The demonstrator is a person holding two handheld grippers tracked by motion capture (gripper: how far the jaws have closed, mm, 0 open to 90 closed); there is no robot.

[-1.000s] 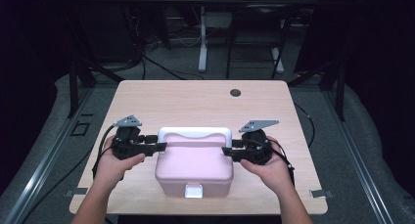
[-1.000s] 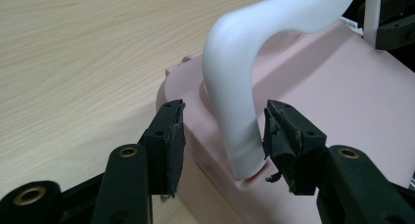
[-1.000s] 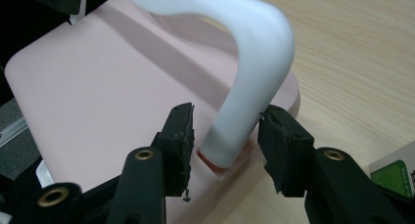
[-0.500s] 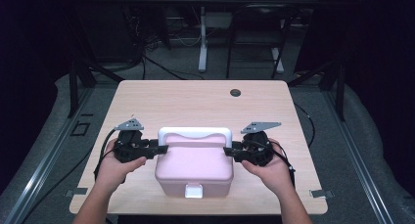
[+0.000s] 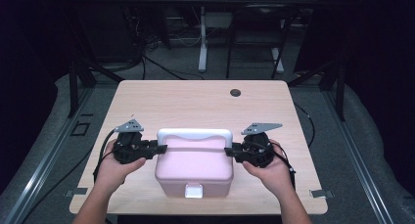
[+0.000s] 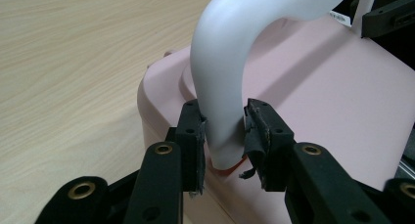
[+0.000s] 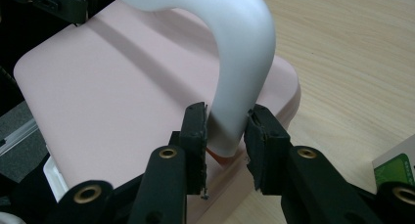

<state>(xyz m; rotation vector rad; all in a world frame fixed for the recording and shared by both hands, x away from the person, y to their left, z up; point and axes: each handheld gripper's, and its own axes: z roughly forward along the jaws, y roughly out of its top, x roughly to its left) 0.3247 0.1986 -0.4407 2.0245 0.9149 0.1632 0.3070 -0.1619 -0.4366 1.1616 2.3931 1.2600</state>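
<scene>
Closing on the white handle [image 6: 220,82], the jaws of the left gripper [image 6: 222,136] stand one on each side of the handle's left leg, just above its foot; the pads look pressed to it, the jaws having just been narrowing. In the right gripper view the right gripper [image 7: 225,136] does the same at the handle's other leg [image 7: 240,87]: the jaws have just been drawing in, and both pads sit against the white plastic near its base.

The handle stands upright, arching across the lid of the pink box [image 5: 194,168]. A small orange-red part shows under each foot of the handle where it meets the lid.

In the high view the left gripper [image 5: 159,149] and right gripper [image 5: 229,151] point inward at each other from either side of the box, each held in one hand. The box sits on the desk [image 5: 195,101] near its front edge, about midway across, with a white latch [image 5: 193,190] on its front face. A dark round hole [image 5: 235,93] lies toward the desk's far edge.
</scene>
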